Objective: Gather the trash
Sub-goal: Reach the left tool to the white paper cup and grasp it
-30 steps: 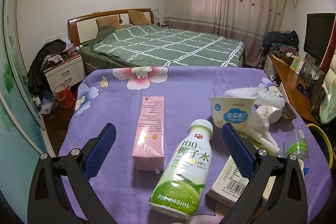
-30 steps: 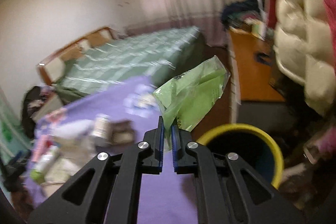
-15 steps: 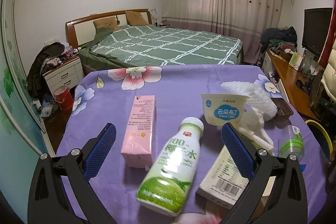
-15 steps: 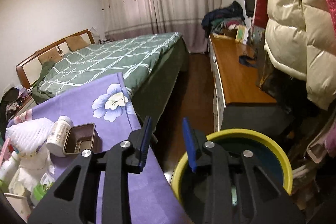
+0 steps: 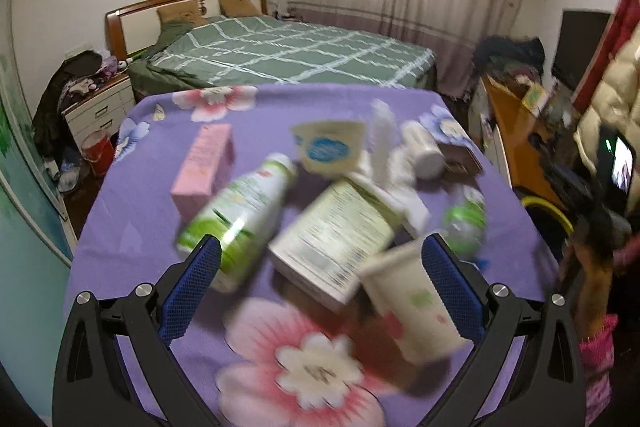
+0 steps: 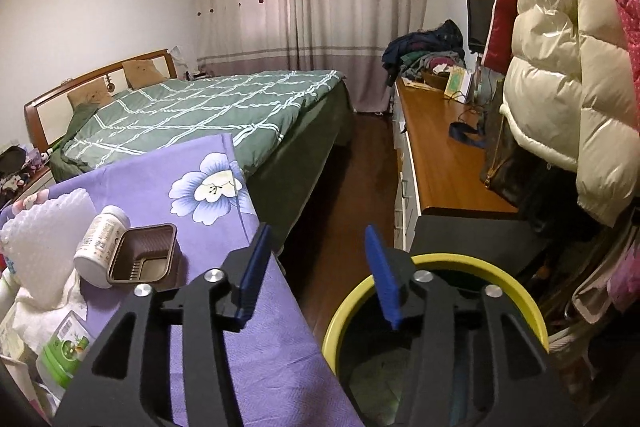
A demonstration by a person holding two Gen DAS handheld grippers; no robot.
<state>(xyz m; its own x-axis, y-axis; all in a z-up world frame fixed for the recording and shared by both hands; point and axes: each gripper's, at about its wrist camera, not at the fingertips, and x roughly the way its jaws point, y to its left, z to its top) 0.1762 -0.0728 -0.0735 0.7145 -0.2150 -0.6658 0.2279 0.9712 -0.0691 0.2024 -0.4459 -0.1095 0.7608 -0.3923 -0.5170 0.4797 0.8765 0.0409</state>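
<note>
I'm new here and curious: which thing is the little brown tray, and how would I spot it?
Find the purple flowered tablecloth, then its edge nearest the yellow bin. The brown tray sits there against a tipped white pill bottle; it is the only dark, square, empty piece.

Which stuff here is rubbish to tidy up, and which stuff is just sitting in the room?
For the job:
- green bottle
- pink carton
- pudding cup
- brown tray
- white pill bottle
- yellow-rimmed bin

Just lying about:
- bed
- puffy jacket
- television
- clothes pile
</note>
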